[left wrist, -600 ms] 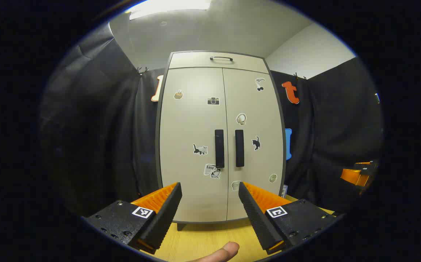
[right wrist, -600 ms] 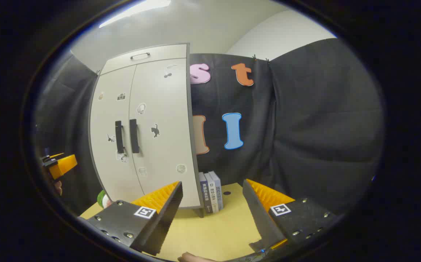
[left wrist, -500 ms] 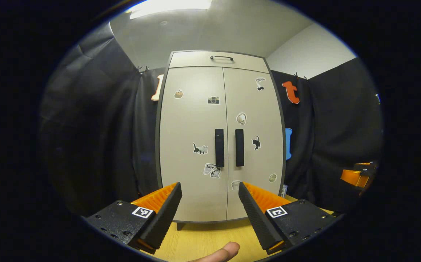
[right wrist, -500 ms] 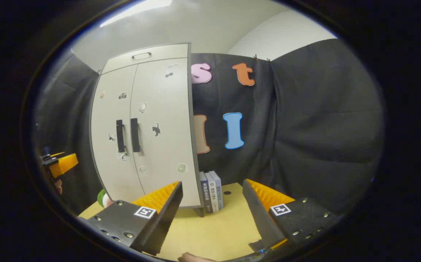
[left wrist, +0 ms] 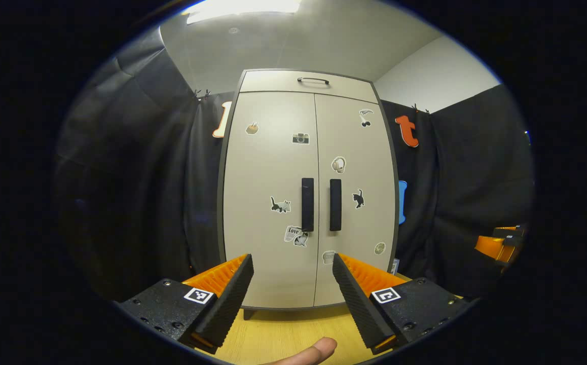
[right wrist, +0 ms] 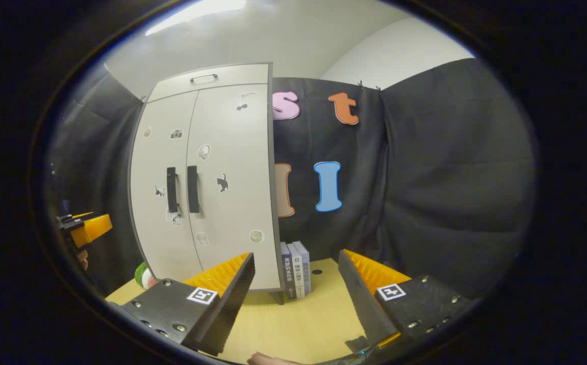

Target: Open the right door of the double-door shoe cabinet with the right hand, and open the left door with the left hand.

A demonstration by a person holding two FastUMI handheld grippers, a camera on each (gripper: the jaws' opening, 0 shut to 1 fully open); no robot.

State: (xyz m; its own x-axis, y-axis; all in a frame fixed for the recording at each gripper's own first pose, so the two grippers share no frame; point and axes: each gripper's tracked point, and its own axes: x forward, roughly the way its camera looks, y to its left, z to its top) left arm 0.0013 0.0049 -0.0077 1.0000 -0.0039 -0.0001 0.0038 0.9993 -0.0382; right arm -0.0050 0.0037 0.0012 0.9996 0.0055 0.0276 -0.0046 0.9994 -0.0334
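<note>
A beige double-door shoe cabinet stands on a wooden table, both doors shut and dotted with stickers. Two black vertical handles meet at the middle: the left door's handle and the right door's handle. My left gripper faces the cabinet squarely, open, well short of the doors. In the right gripper view the cabinet sits to the left, with its handles far off. My right gripper is open, pointing past the cabinet's right edge. The right gripper also shows at the far right of the left gripper view.
A few books stand upright on the wooden table beside the cabinet's right side. A green and white object lies by the cabinet's left foot. A drawer with a small handle tops the cabinet. Black cloth walls surround the table.
Both views have shifted slightly: the cabinet sits a little to the right in each. Both grippers stay open and both doors stay shut.
</note>
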